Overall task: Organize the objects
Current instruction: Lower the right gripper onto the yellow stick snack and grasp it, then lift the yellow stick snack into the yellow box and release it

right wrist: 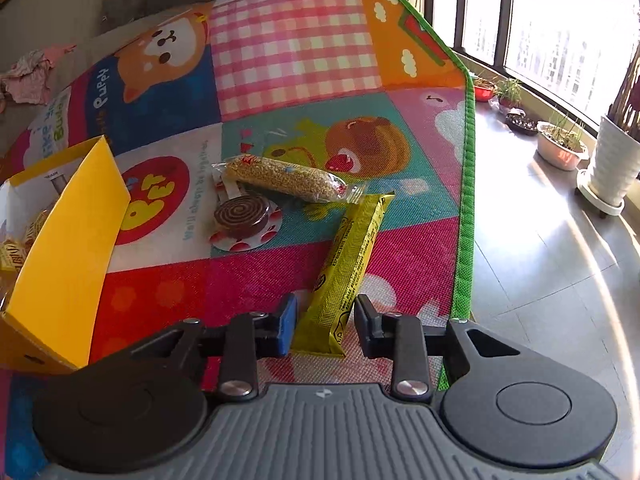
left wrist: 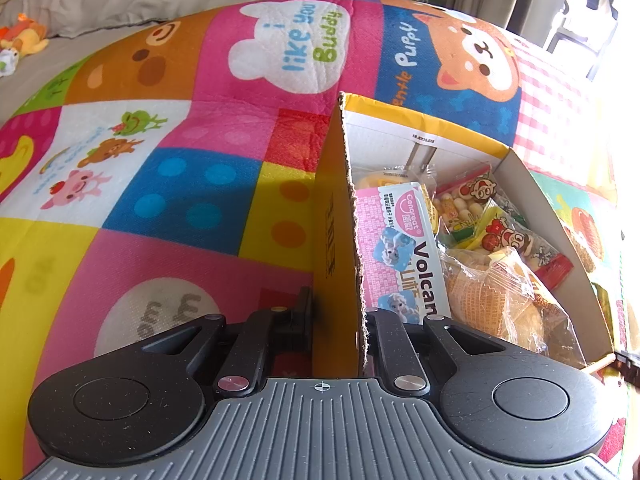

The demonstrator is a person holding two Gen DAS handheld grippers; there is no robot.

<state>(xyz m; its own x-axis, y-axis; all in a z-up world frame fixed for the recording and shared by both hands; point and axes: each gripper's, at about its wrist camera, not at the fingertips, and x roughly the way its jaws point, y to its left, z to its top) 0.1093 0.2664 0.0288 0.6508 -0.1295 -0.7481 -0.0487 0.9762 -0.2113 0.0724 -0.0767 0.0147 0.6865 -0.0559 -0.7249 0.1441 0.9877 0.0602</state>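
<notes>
A patchwork play mat point(right wrist: 296, 52) is spread over the floor. On it a yellow cardboard box point(left wrist: 336, 216) is stood, filled with snack packets point(left wrist: 488, 240); its left wall is pinched between the jaws of the left gripper point(left wrist: 339, 320). To the right of the box a yellow wrapped bar point(right wrist: 352, 256), a clear-wrapped grain bar point(right wrist: 280, 178) and a brown spiral lollipop point(right wrist: 242, 216) are laid. The near end of the yellow bar is flanked by the right gripper point(right wrist: 325, 326), its jaws narrowly apart; whether the pads press on it cannot be told

A snack box point(right wrist: 60, 248) sits on the mat point(right wrist: 296, 52); right of it lie a lollipop point(right wrist: 242, 216), grain bar point(right wrist: 280, 178) and wrapped stick point(right wrist: 348, 264).
</notes>
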